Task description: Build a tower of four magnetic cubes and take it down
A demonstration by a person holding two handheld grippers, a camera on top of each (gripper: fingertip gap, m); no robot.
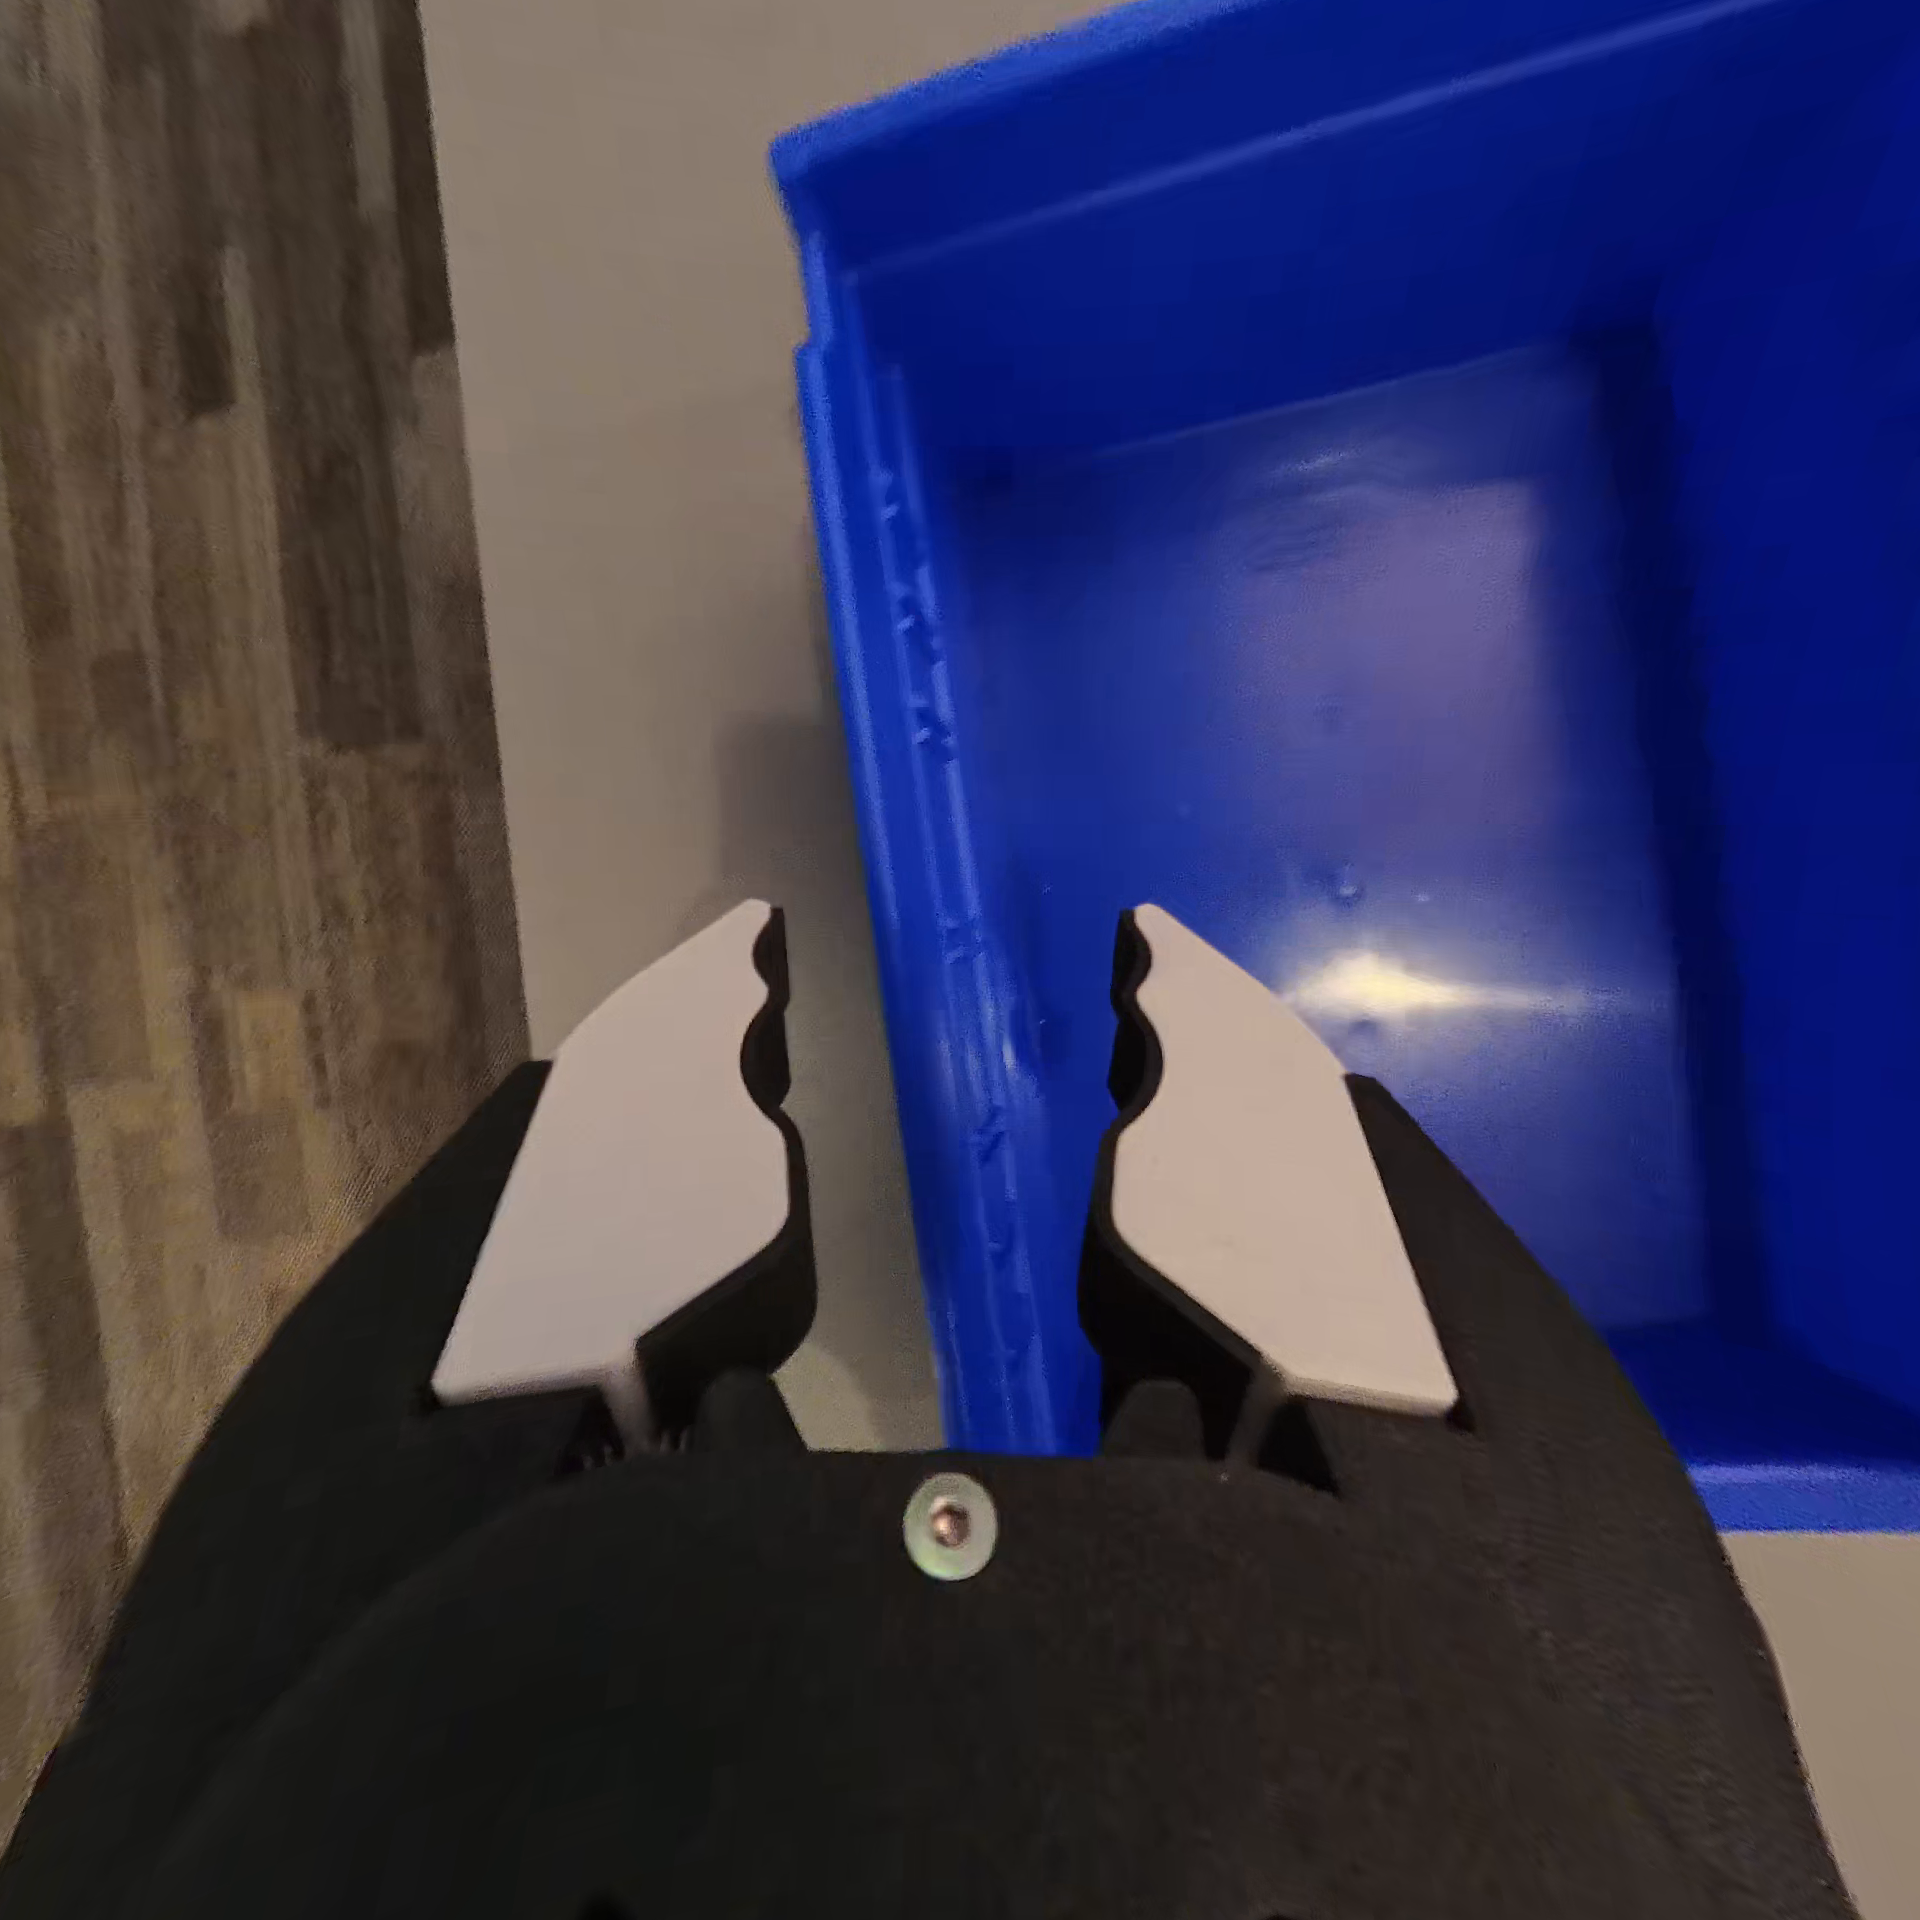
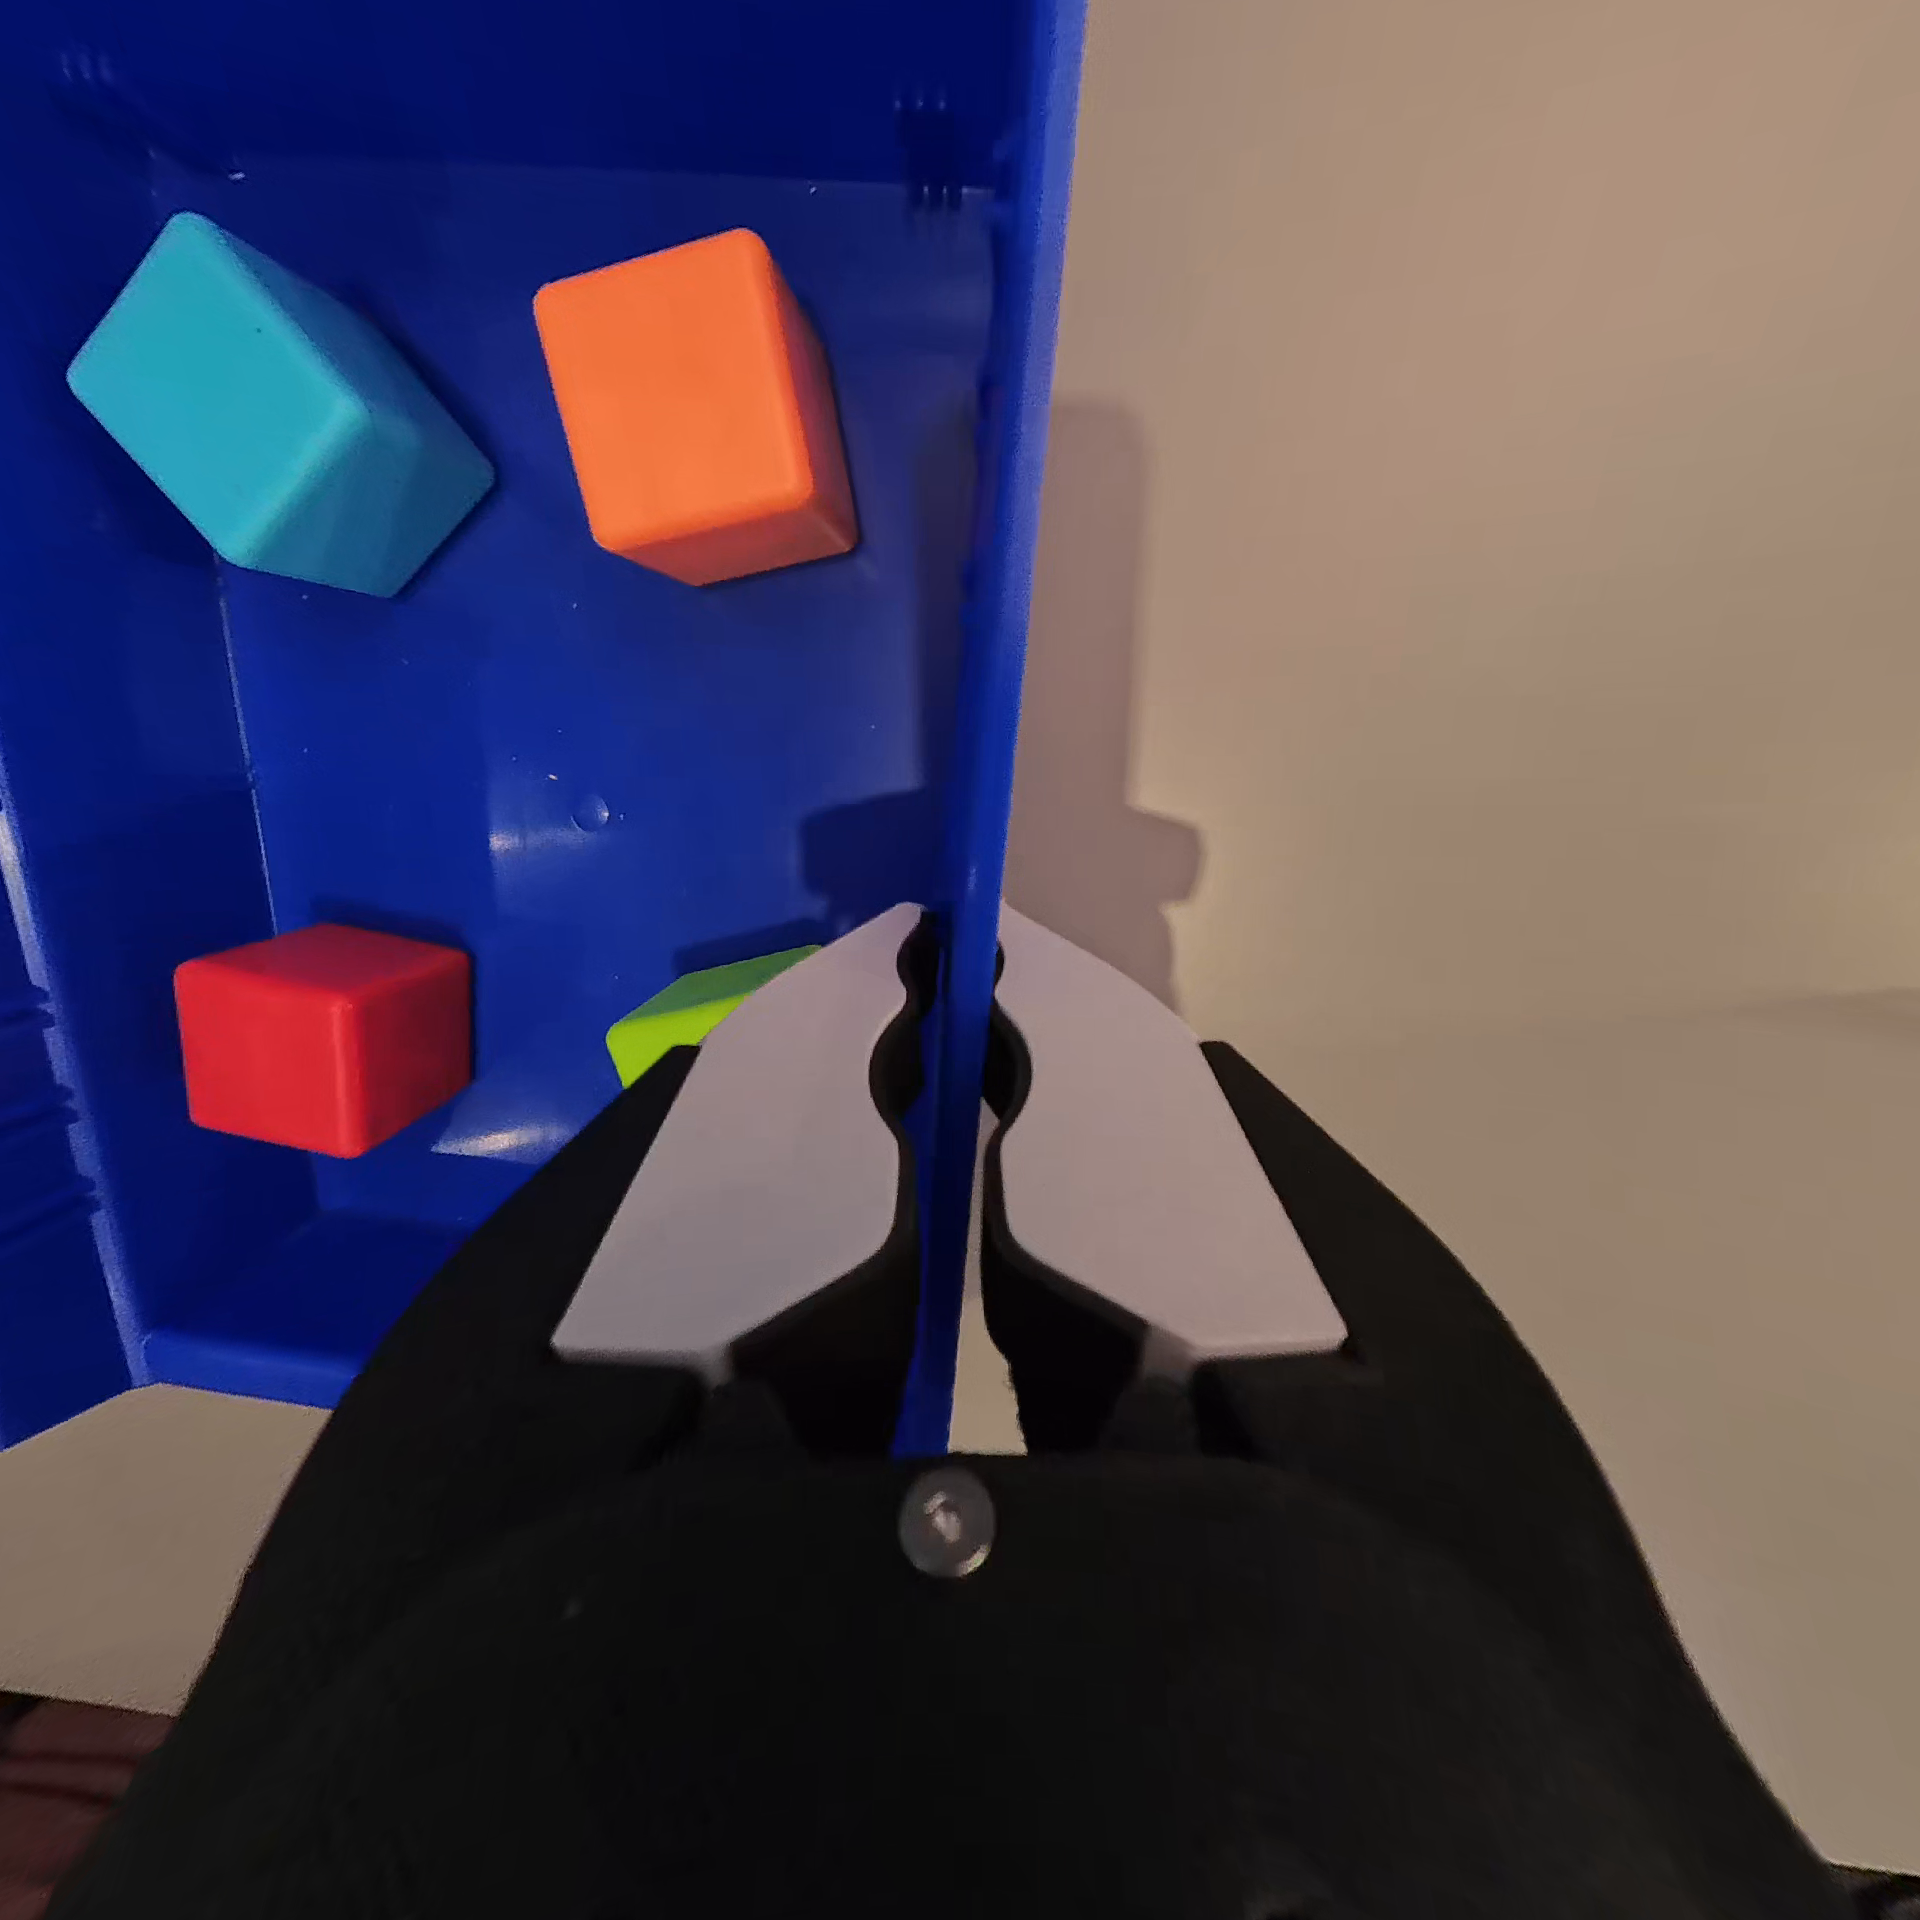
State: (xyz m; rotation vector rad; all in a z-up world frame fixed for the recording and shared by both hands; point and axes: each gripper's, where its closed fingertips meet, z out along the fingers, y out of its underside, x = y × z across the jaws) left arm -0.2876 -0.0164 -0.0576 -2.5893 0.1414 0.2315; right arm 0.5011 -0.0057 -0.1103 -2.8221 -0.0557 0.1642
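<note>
nearest in the right wrist view, the right gripper is clamped on the thin right wall of the blue bin, one white, scallop-edged finger inside and one outside, black housing filling the lower frame; its left finger hides most of the green cube, so only a matte corner shows just beside it on the bin floor; the red cube sits further left at about the same depth, whole and sharp-edged with softly rounded corners; beyond them, well apart from each other, the orange cube and the teal cube rest near the far wall, the teal one turned diagonally; all four lie loose in the bin, none stacked; the bin's glossy plastic floor shows small moulded dimples and glare, and its left side is cut off by the frame; in the left wrist view, the left gripper hangs with its fingers apart and nothing between them, straddling the ribbed left rim of the bin from above; the picture is motion-blurred, so the raised marks along that rim cannot be read; the part of the bin floor seen there is a hazy sheen with no cube visible; the pale surface runs left of the bin, and past its edge lies blurred brown-grey floor, its pattern hard to make out.
</note>
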